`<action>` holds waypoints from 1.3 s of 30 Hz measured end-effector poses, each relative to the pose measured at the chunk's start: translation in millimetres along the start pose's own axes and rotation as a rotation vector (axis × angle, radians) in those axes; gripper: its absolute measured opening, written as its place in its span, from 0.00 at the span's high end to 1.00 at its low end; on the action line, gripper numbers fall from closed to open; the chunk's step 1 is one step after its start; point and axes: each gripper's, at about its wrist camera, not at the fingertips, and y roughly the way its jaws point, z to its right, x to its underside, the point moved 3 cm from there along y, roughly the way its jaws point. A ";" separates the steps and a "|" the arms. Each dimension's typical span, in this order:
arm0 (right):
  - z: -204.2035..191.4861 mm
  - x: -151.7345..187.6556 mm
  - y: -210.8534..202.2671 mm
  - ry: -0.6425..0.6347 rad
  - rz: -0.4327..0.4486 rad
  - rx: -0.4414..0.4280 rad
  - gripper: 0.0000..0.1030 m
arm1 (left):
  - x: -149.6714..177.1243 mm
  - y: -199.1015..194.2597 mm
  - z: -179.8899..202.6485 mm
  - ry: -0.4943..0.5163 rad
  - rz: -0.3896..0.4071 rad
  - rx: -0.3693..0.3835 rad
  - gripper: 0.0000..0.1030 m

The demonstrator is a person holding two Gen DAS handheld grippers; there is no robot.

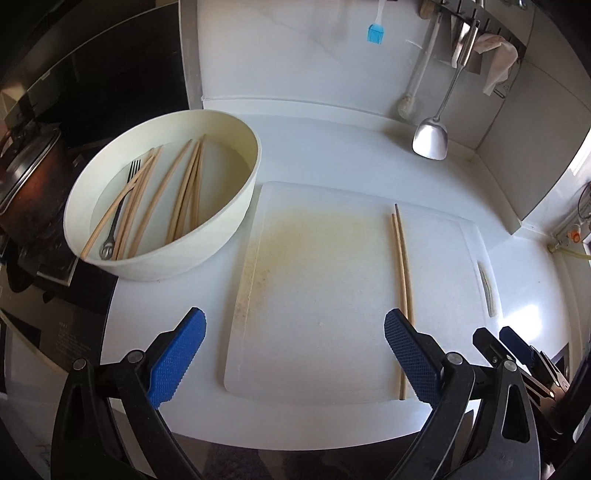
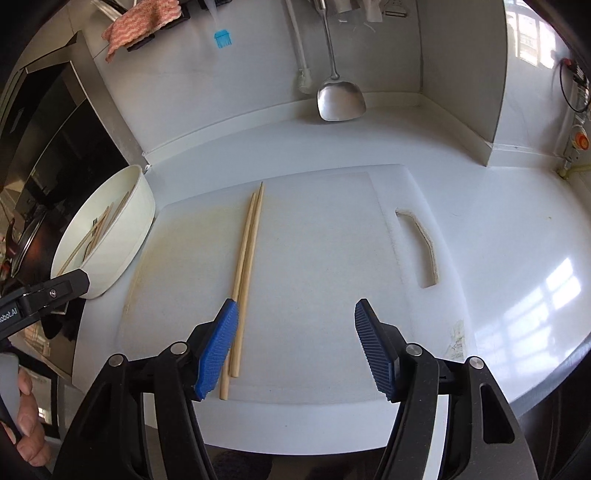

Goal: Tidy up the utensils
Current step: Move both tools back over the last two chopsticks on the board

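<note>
A pair of wooden chopsticks (image 1: 402,269) (image 2: 245,266) lies side by side on the white cutting board (image 1: 325,280) (image 2: 325,258). A cream round basin (image 1: 207,236) (image 2: 125,236) at the left holds several more chopsticks (image 1: 184,192) and a metal fork (image 1: 120,214). My left gripper (image 1: 293,325) is open above the board's near edge, nothing between its fingers. My right gripper (image 2: 295,314) is open too, its left pad (image 2: 218,350) just beside the chopsticks' near ends; I see nothing between the pads. The right gripper also shows in the left wrist view at the lower right (image 1: 513,350).
A steel spatula (image 1: 432,136) (image 2: 340,99), a white brush (image 1: 410,103) and a blue silicone brush (image 1: 375,33) (image 2: 222,38) hang at the back wall. A dark stove with a pot (image 1: 29,177) lies left of the basin. A hand (image 2: 27,417) holds the left gripper.
</note>
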 end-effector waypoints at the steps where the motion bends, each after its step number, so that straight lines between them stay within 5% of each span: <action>1: 0.6 -1.1 4.1 -0.017 -0.004 -0.004 0.39 | 4.1 -1.7 -0.4 -0.015 0.004 -0.007 0.07; 8: -7.2 -10.8 36.5 -0.027 -0.001 -0.030 0.39 | 15.6 -0.1 -12.3 -0.024 0.008 -0.069 0.07; 39: -37.7 -14.0 88.5 -0.142 0.015 0.164 0.39 | 6.2 44.1 -37.1 -0.003 -0.034 -0.022 0.07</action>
